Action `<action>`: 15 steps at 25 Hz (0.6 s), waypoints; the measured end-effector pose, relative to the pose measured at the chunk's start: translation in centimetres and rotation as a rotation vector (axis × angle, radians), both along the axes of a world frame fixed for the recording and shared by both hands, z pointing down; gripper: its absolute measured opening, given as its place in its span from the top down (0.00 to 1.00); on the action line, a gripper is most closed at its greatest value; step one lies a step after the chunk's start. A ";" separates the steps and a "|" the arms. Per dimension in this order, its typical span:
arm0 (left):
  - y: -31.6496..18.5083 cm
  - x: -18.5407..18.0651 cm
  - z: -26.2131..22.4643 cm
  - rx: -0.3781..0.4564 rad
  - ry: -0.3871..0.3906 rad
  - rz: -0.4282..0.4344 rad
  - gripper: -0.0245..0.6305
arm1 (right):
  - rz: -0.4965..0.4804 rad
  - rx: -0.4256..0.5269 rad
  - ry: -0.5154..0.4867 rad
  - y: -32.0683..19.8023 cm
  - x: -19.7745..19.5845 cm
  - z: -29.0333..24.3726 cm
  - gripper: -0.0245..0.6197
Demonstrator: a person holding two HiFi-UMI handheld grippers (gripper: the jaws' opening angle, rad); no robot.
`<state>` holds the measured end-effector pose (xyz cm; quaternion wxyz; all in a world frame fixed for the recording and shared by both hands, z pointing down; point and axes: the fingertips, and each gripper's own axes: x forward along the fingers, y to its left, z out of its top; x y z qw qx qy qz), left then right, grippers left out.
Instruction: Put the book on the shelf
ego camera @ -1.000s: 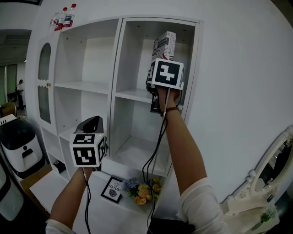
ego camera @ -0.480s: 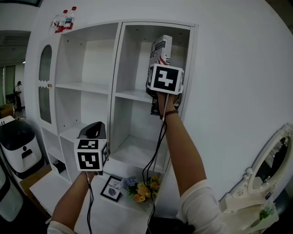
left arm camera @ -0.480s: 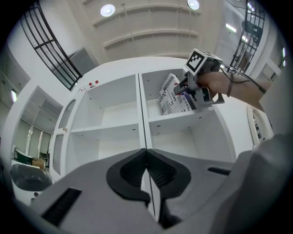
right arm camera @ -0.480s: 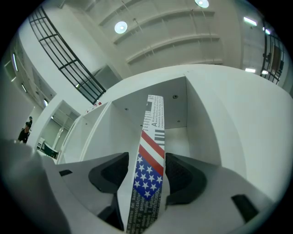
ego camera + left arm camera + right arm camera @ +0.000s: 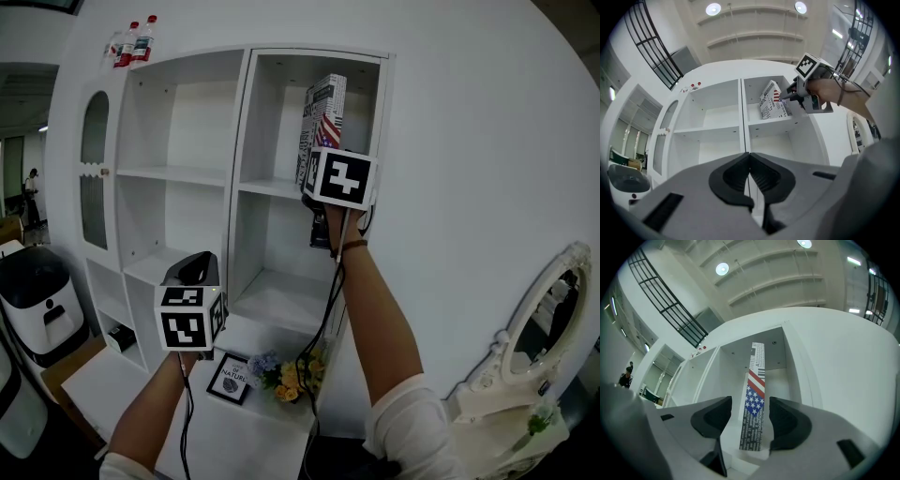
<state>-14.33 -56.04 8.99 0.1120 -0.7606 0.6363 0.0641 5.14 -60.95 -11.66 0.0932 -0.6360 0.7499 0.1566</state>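
On one shelf (image 5: 267, 188), one book (image 5: 323, 114).

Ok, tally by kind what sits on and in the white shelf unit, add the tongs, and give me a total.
Book: 1
Red-capped bottles: 2
Flower bunch: 1
Framed card: 1
Tongs: 2, the left tongs and the right tongs
Total: 7
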 end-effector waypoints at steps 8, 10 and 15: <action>2.6 0.8 2.5 -0.031 -0.011 0.051 0.95 | -0.009 -0.010 -0.017 3.4 0.6 4.2 0.56; 3.4 0.6 3.2 -0.039 -0.007 0.058 0.95 | -0.016 -0.014 -0.024 4.3 0.7 5.7 0.56; 5.9 0.2 6.1 -0.066 -0.009 0.073 0.95 | -0.020 -0.014 -0.007 7.0 0.2 10.8 0.56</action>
